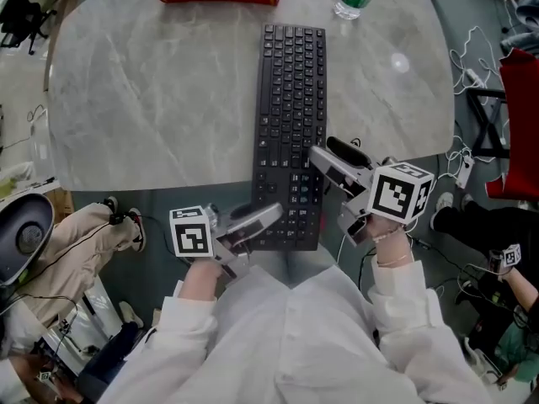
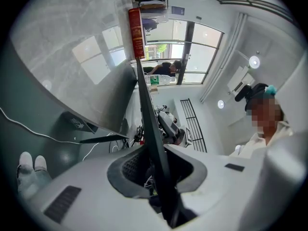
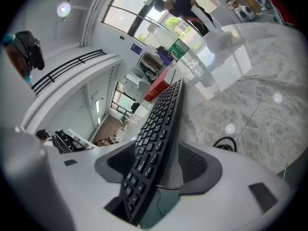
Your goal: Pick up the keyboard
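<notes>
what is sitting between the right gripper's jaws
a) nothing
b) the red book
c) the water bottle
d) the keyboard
d: the right gripper view shows the keyboard running between the two jaws of the right gripper, which stand open on either side of it.

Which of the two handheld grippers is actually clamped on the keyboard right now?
The left gripper: its jaws pinch the near corner of the keyboard. On the right gripper the jaws stand wide apart, with the keyboard between them but not pressed.
</notes>
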Demonstrator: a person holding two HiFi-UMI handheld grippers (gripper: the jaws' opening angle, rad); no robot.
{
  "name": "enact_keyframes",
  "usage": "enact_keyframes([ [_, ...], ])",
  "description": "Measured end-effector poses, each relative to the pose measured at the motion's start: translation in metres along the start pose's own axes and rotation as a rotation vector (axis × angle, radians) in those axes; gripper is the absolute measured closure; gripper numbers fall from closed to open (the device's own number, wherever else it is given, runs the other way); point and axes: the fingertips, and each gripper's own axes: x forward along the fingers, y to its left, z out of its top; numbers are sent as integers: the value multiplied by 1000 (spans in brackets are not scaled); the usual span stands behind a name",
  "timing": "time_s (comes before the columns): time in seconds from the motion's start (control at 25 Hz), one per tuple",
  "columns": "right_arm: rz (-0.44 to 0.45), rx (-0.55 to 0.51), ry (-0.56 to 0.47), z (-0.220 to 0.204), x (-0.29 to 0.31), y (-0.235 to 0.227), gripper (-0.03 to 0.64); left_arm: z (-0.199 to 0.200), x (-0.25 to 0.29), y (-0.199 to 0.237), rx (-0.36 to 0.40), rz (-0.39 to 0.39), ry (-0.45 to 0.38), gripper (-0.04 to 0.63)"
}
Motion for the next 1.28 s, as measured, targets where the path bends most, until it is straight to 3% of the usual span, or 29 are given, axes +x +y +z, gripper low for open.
enact_keyframes([
  [0.52,91,37,116,0,16,10,359,4,-5,-9,-1,-34,30,503],
  [0.8,89,25,172,9,18,2,359,8,-3,-25,-37,-117,20,492],
  [1.12,247,22,250,17,37,18,359,10,-1,-29,-43,-119,25,491],
  [1.28,273,49,274,13,45,17,360,9,-3,-28,-33,-118,40,489],
])
